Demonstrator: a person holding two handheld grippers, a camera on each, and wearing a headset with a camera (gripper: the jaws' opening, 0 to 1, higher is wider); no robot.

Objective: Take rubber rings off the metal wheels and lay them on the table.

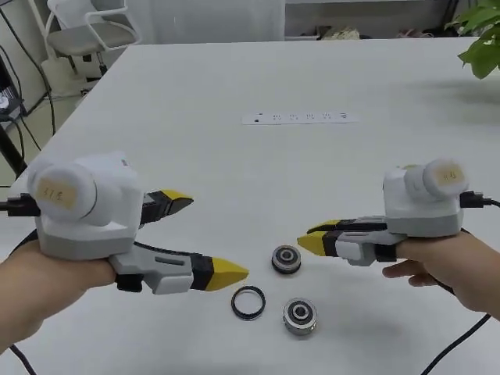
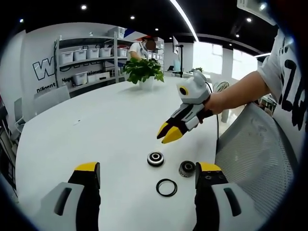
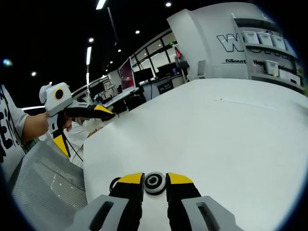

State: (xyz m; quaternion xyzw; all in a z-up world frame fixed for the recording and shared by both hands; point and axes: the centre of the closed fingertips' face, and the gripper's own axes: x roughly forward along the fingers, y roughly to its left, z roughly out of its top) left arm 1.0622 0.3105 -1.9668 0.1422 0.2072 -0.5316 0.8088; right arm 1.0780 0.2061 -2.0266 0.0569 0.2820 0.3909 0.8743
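A loose black rubber ring (image 1: 248,302) lies flat on the white table (image 1: 234,164). To its right sits a bare metal wheel (image 1: 300,316). Just beyond it is a second wheel (image 1: 287,259) with a dark ring still on its rim. My left gripper (image 1: 205,237) hovers left of them, wide open and holding nothing; its own view shows the ring (image 2: 166,187) and both wheels (image 2: 155,159) (image 2: 186,168) ahead of it. My right gripper (image 1: 312,237) hangs just right of the ringed wheel (image 3: 155,182), its jaws only a narrow gap apart and gripping nothing.
A white power strip (image 1: 300,118) lies mid-table farther back. A potted plant (image 1: 480,39) stands at the far right corner and a chair (image 1: 94,31) beyond the far left edge. A grey mesh chair back (image 2: 250,149) is close behind the near table edge.
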